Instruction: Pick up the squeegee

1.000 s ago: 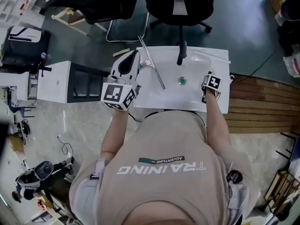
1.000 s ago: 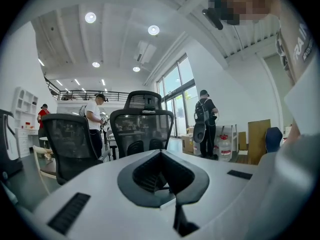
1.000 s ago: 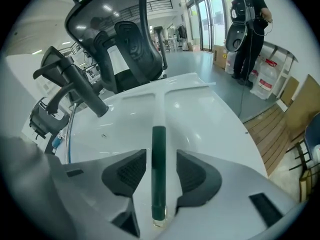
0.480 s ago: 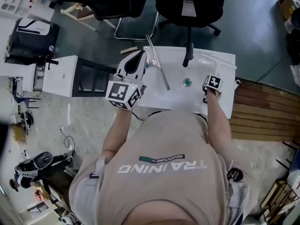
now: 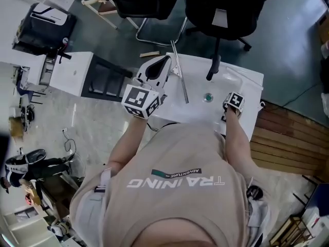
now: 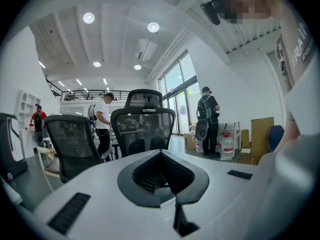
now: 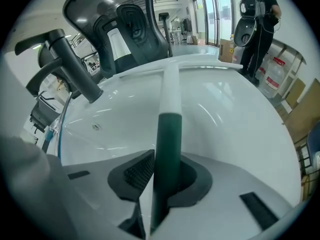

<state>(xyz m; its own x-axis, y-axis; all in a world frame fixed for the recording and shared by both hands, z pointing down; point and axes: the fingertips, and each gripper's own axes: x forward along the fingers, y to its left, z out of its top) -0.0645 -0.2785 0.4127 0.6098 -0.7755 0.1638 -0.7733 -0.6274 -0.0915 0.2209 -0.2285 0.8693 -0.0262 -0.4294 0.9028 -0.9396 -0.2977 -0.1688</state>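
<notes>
Holding now: the right hand-held gripper [image 5: 231, 106], right of centre in the head view, pointed steeply down. Its jaws were closing onto the squeegee [image 7: 168, 134], pads against the dark green handle.
Squeegee place: the handle ran up from the jaws across the white basin worktop [image 5: 255, 94]. Its white upper shaft met a white crossbar near the far rim.
Left hand-held gripper [image 5: 163, 62]: jaws together with nothing between them, held about level over the basin's left rim.
Edges: the right gripper sat just inside the basin's right edge, and wooden slats [image 5: 288, 138] lay beyond that edge. A black office chair [image 5: 226, 4] stood past the far rim.
Open room: bare white basin lay between the squeegee and the drain [image 5: 208, 97]. The black faucet [image 5: 213, 68] rose behind the drain. A long metal-bladed tool [image 5: 180, 81] lay along the left side, near the left gripper.
Writing: the person's shirt [image 5: 175, 210] read "TRAINING" and "ADVENTURE", upside down in the head view.
</notes>
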